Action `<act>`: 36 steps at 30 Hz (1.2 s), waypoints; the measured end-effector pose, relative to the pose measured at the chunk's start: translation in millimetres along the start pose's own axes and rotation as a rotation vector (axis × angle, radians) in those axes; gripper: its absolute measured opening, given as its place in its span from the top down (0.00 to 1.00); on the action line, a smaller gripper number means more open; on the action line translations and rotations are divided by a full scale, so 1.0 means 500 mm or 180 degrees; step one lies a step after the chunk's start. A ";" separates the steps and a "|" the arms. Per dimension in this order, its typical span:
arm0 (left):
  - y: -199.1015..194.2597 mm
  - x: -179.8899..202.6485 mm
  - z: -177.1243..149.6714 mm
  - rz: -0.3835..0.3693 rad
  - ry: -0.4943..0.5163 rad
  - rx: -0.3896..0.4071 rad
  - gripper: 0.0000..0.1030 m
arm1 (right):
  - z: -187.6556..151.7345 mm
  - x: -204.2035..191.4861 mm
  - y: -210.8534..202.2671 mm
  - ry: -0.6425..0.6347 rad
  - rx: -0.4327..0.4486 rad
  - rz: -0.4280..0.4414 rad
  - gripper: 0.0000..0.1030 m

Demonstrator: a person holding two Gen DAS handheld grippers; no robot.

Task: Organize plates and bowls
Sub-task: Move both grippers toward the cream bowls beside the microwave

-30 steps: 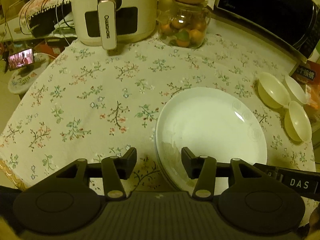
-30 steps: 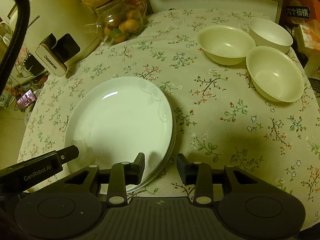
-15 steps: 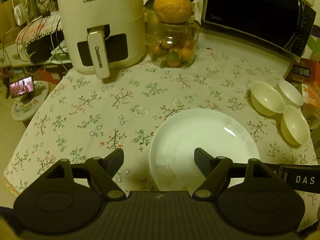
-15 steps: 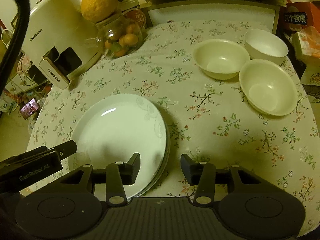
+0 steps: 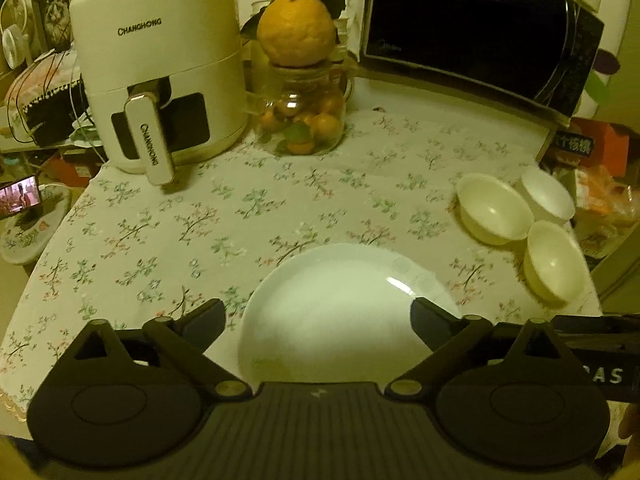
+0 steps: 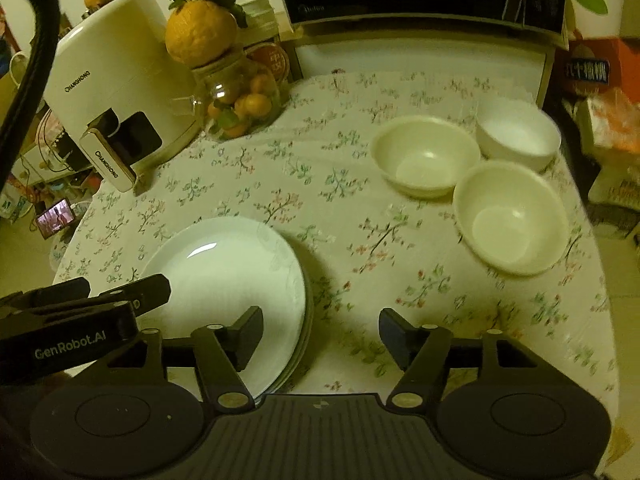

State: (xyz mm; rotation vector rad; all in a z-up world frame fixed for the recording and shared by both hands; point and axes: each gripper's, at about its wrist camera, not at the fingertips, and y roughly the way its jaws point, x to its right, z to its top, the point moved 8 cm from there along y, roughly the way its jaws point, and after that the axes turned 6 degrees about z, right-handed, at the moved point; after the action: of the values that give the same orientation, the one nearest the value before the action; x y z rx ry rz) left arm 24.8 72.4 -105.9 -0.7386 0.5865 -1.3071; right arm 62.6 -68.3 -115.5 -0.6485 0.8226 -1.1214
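Note:
A stack of white plates lies on the flowered tablecloth, near the front. My left gripper hovers above the stack's near part, jaws wide and still opening, gripping nothing. Three cream bowls stand apart at the right: one, one behind it, one nearest. In the right wrist view the plates are at lower left and the bowls at upper right. My right gripper hangs over the stack's right rim, jaws opening, empty.
A white air fryer stands at the back left, beside a glass jar of oranges topped by a large citrus. A black microwave fills the back right. Boxes crowd the right table edge. A lit phone is off to the left.
Both grippers have lifted and drawn back from the plate stack while their jaws widened. The stack stays flat on the cloth, and more of the back of the table shows now.

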 end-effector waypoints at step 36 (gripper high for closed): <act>0.076 0.240 0.140 -0.0490 0.0276 0.0104 0.06 | 0.189 0.254 -0.107 0.0363 0.0577 -0.0463 0.10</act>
State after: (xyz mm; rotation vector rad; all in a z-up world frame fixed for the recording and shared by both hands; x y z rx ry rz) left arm 122.9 -31.4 -86.9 -0.7139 0.5852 -1.4935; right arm 140.4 -201.2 -50.7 -0.5024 0.7688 -1.3583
